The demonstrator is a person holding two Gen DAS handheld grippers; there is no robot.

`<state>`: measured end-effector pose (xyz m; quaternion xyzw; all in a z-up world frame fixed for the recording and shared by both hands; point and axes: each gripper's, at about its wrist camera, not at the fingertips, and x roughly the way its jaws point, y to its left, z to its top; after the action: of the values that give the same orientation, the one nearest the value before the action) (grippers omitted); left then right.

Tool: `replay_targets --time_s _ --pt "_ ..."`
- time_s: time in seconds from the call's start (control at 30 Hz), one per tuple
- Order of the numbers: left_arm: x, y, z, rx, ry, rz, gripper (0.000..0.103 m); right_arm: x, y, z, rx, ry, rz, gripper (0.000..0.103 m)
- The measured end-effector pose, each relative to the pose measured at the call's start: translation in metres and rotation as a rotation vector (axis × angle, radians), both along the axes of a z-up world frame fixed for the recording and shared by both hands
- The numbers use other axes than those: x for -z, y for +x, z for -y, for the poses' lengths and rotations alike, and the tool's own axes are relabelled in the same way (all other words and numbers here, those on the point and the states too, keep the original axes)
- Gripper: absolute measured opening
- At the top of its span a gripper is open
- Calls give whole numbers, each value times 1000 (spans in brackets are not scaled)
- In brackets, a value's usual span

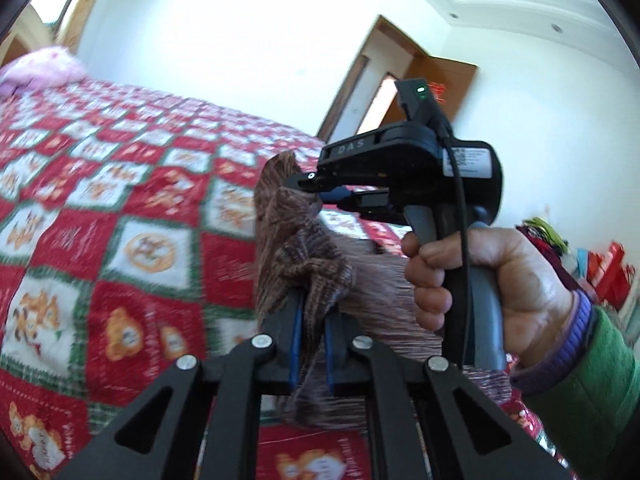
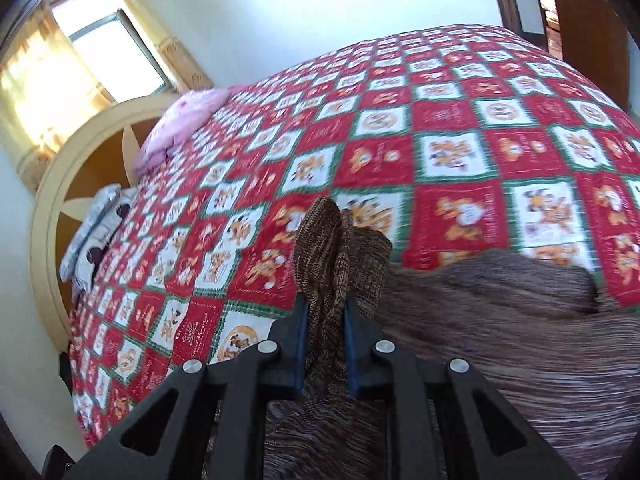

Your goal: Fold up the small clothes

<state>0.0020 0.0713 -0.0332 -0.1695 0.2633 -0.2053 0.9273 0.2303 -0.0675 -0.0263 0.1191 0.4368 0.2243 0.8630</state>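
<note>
A brown knitted garment (image 1: 296, 240) hangs bunched above the red and white checked bedspread (image 1: 120, 208). My left gripper (image 1: 311, 332) is shut on a fold of it, the knit squeezed between the blue pads. In the same view my right gripper (image 1: 310, 184) comes in from the right, held by a hand (image 1: 500, 280) in a green sleeve, and pinches the cloth higher up. In the right wrist view the right gripper (image 2: 326, 320) is shut on the brown knit (image 2: 340, 248), whose larger part (image 2: 500, 340) spreads to the right over the bed.
The bedspread (image 2: 440, 128) covers a wide bed. A pink pillow (image 2: 180, 128) and a grey patterned pillow (image 2: 96, 224) lie by the curved headboard (image 2: 52, 184). A window (image 2: 112, 48) is behind it. A wooden door (image 1: 440, 80) and colourful clutter (image 1: 600, 264) stand at the right.
</note>
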Motion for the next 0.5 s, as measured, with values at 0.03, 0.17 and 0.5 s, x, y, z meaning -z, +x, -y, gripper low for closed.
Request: replay_targets --time_s 0.03,0.17,0.5 --pt "-3 -1 6 21 1 9 9 -4 -1 11 8 16 0 15" --pt "-13 0 36 109 11 35 9 -19 -9 50 36 34 24 15" --pt "-17 -10 109 294 46 56 9 -30 -42 148 106 -2 64 15"
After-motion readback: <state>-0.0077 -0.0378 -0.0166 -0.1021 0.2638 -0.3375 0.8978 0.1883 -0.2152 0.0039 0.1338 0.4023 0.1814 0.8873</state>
